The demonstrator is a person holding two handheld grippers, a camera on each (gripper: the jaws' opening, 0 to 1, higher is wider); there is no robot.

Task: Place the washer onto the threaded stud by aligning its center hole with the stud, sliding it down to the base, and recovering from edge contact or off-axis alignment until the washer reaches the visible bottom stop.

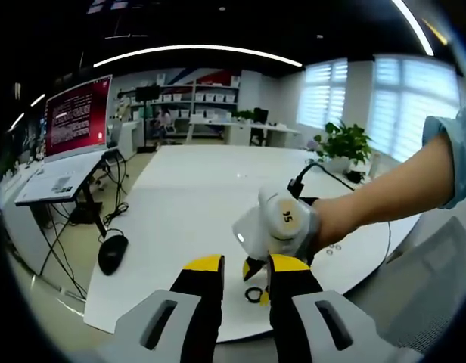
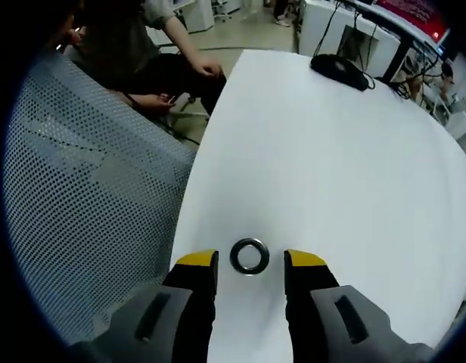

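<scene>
A dark metal washer (image 2: 250, 256) lies flat on the white table (image 2: 331, 166). My right gripper (image 2: 250, 262) is open, its yellow-tipped jaws standing on either side of the washer without gripping it. In the left gripper view the same washer (image 1: 254, 295) lies near the table's near edge. The right gripper (image 1: 256, 274), held by a hand, points down just above it. My left gripper (image 1: 246, 266) is open and holds nothing. It hovers a little back from the washer.
A grey mesh chair (image 2: 82, 189) stands beside the table edge, and a seated person (image 2: 157, 53) is beyond it. A black mouse (image 2: 340, 69) lies at the table's far end. A monitor (image 1: 78, 113) and a potted plant (image 1: 343, 142) stand farther off.
</scene>
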